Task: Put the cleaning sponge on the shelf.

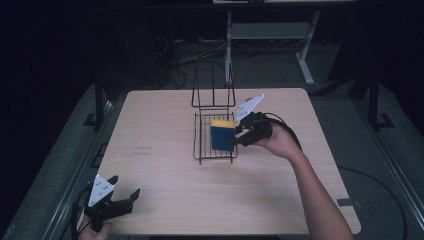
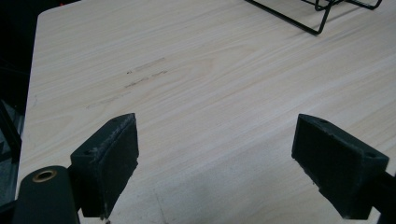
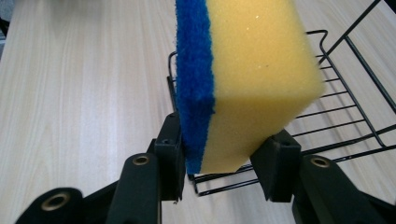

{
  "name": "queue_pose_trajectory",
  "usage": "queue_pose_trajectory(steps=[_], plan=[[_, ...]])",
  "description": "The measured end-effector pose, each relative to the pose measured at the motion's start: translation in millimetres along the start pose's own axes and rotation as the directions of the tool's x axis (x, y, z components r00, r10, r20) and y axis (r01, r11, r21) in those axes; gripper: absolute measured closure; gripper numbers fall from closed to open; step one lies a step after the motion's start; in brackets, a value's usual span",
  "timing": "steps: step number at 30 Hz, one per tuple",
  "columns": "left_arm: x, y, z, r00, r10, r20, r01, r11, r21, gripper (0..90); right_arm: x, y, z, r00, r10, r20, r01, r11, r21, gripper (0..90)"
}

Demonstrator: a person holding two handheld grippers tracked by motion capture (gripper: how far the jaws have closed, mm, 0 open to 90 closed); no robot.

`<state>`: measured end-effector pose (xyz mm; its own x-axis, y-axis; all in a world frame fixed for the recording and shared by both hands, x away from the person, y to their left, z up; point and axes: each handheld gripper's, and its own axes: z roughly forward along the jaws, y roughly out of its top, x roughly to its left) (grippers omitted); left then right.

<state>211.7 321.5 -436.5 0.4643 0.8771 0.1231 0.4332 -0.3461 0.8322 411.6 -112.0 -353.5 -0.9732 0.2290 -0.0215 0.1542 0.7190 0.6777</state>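
Here, spongy yellow-blue block (image 3: 243,79) over wire rack (image 3: 355,112).

In the right gripper view, the sponge (image 3: 243,79) runs off the top edge, so its far end stays unseen. Its lower corner sinks between the right claw (image 3: 224,161) pads, hiding the contact faces there. The wire rack (image 3: 345,107) behind the claw is partly covered by the sponge and cut by the right edge.

In the left gripper view, the rack (image 2: 322,14) ahead of the left claw (image 2: 215,163) shows as a mere corner at the top edge. Faint marks on the counter (image 2: 144,74) are too blurred to read.

In the high view, the hand beneath the left claw (image 1: 122,195) is cropped by the bottom edge.
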Motion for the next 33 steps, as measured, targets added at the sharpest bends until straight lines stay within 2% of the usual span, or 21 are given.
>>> queue_pose_trajectory(steps=[2,6,11,17,20,22,24,33], plan=[[0.2,0.0,0.1,1.0000,-0.002,0.000,0.002,1.0000,-0.002,14.1,-4.3,1.6,1.4,0.9999,0.012,-0.004,-0.012,1.000,0.001,57.3],[0.5,-0.2,0.3,1.0000,-0.002,-0.001,0.002,1.0000,0.000,14.1,-11.7,5.7,5.7,1.0000,0.002,0.001,-0.002,1.000,0.004,57.2],[0.3,0.0,0.4,1.0000,-0.002,0.000,0.002,1.0000,-0.004,14.1,-20.6,7.6,11.0,0.9997,0.022,0.005,-0.022,1.000,0.002,57.0],[0.8,-0.1,0.4,1.0000,-0.004,0.001,0.004,1.0000,-0.003,14.1,-33.0,5.4,21.3,0.9997,0.025,0.005,-0.026,0.999,0.024,57.0],[1.2,-0.3,0.5,1.0000,-0.006,0.000,0.006,1.0000,-0.002,14.1,-39.4,2.9,27.2,0.9991,0.041,0.010,-0.042,0.998,0.044,56.9],[1.4,-0.4,0.9,1.0000,-0.003,0.002,0.003,1.0000,-0.002,14.1,-40.6,2.3,29.0,0.9990,0.043,0.009,-0.044,0.998,0.046,57.0],[1.2,-0.3,1.1,1.0000,-0.002,0.003,0.002,1.0000,0.000,14.1,-42.8,0.1,35.7,0.9975,0.070,0.007,-0.071,0.996,0.055,56.9],[2.8,-0.8,0.2,1.0000,-0.003,0.000,0.003,1.0000,-0.001,14.1,-48.0,-4.0,47.7,0.9966,0.083,0.001,-0.083,0.995,0.059,56.4]])
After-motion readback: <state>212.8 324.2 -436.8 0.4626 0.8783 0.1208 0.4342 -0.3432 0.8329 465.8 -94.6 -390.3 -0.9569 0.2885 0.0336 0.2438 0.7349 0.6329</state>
